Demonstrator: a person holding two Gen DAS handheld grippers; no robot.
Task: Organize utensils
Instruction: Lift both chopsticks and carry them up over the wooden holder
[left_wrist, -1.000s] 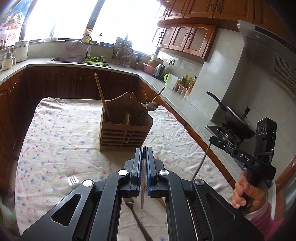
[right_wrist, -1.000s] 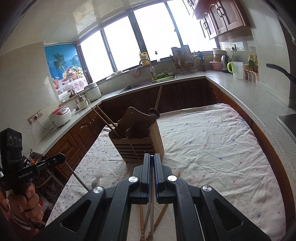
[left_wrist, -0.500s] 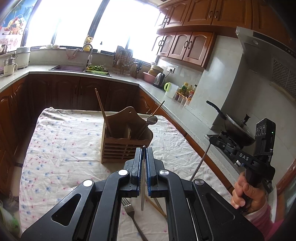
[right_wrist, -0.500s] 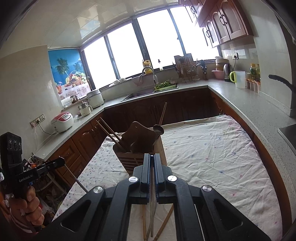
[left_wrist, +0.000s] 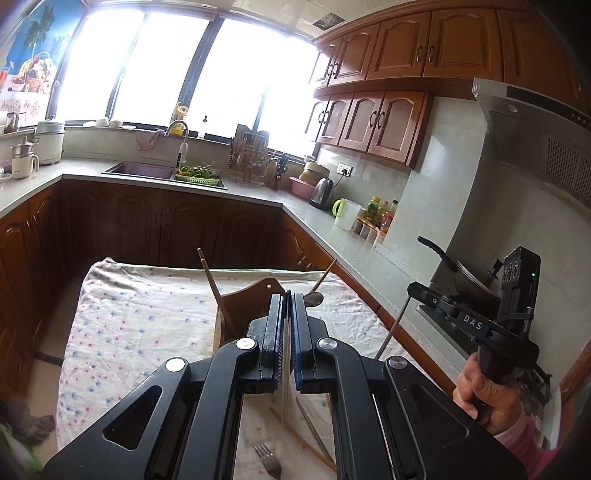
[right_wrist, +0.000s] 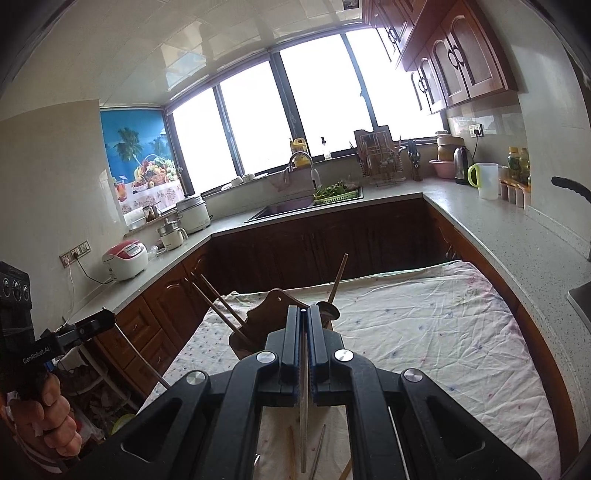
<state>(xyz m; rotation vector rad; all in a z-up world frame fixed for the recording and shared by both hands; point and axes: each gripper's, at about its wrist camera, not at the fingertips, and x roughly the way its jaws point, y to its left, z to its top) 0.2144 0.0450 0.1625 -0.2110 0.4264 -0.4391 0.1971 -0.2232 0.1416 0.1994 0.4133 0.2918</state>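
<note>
Cloth-covered table (left_wrist: 122, 317), floral print; wooden utensil holder (right_wrist: 266, 314) stood on it, chopsticks (right_wrist: 218, 306) and a ladle (right_wrist: 328, 308) leaned inside. Left gripper (left_wrist: 287, 299) is clamped on one slim metal chopstick (left_wrist: 285, 398) (hung downward); right gripper (right_wrist: 303, 314) likewise on a stick (right_wrist: 303, 413). Fork (left_wrist: 267, 459) laid on the cloth.
</note>
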